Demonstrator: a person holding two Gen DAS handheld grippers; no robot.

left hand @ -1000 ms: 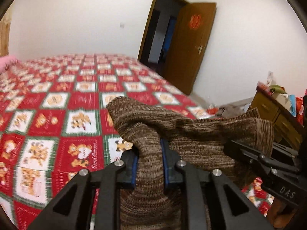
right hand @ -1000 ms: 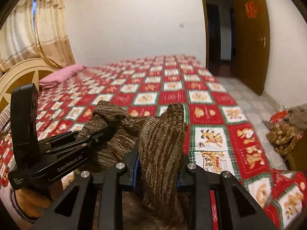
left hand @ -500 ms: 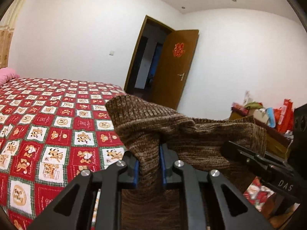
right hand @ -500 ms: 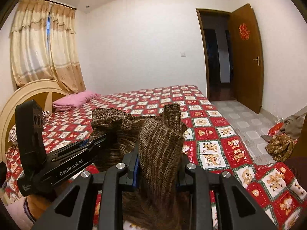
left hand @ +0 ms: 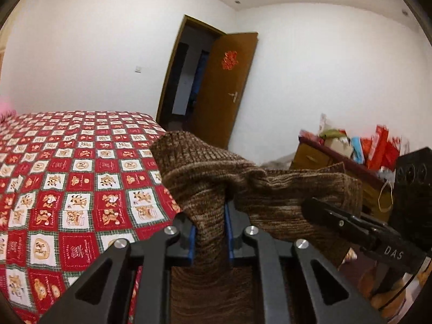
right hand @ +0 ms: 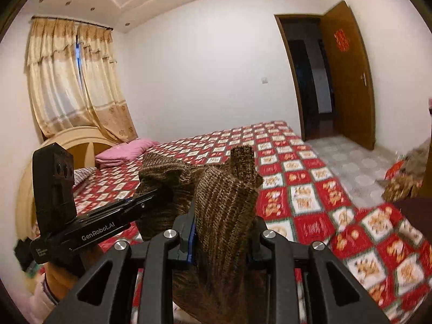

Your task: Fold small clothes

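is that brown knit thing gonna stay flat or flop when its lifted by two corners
Probably floppy: the brown knit garment sags and bunches between the left gripper and the right gripper, both shut on it. The thick ribbed knit looks grippy, so slipping seems unlikely. It may stretch under its own weight, hanging off the patterned bedspread.

**Knit, print, plastic and wood**

The sweater (left hand: 205, 178) is coarse, ribbed brown knit, matt. The bed (left hand: 81, 178) cover is smooth printed cloth. Each claw, left (left hand: 209, 240) and right (right hand: 220, 240), is matt black plastic with shiny metal screws. The door (left hand: 221, 86) is smooth brown wood.
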